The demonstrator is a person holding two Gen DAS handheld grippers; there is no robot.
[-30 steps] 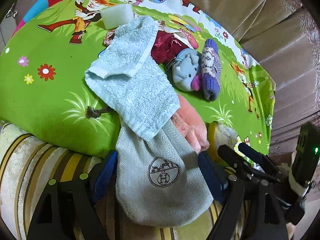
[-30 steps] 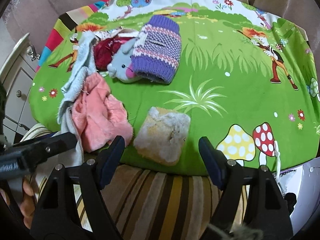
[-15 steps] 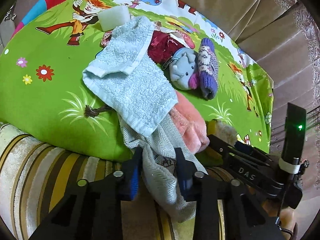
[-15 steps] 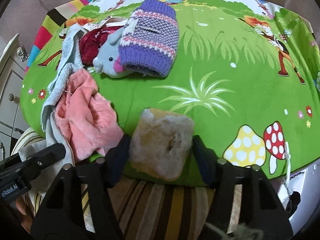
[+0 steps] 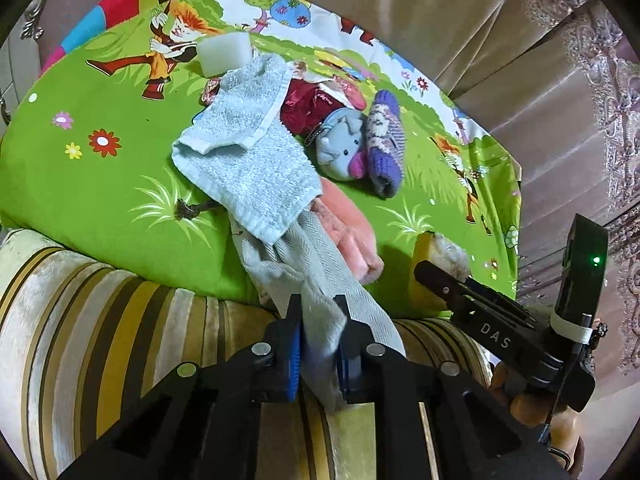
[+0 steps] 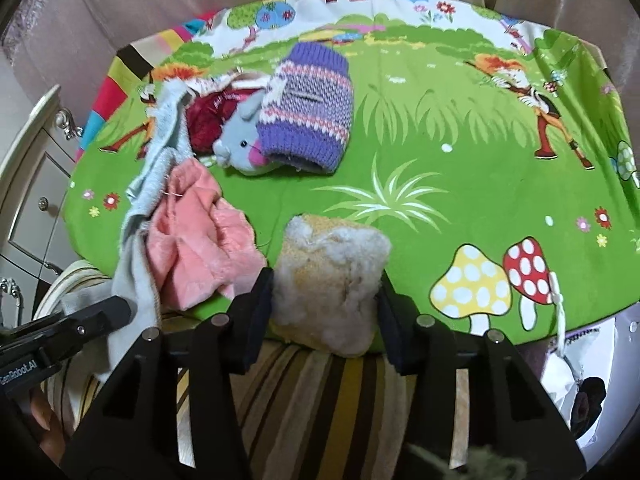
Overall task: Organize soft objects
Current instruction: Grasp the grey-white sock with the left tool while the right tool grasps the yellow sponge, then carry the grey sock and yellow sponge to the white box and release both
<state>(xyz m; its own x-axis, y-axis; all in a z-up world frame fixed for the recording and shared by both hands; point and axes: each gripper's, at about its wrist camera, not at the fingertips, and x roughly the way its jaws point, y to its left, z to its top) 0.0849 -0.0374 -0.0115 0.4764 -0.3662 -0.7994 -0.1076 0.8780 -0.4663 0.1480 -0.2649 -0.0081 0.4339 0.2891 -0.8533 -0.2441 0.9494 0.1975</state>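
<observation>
Both grippers are black plastic with silver screws; left fingers (image 5: 294, 350) carry blue pads.

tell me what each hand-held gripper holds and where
Left hand-held gripper: grey pouch, bunched lower end. Right hand-held gripper: fluffy pad, by its sides.

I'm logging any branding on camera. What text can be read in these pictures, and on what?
"DAS": white letters on the right gripper, seen from the left wrist.
"enRobot.AI": on the left gripper, first letters cut off by the picture edge.
Herringbone pouch: no print legible.
</observation>
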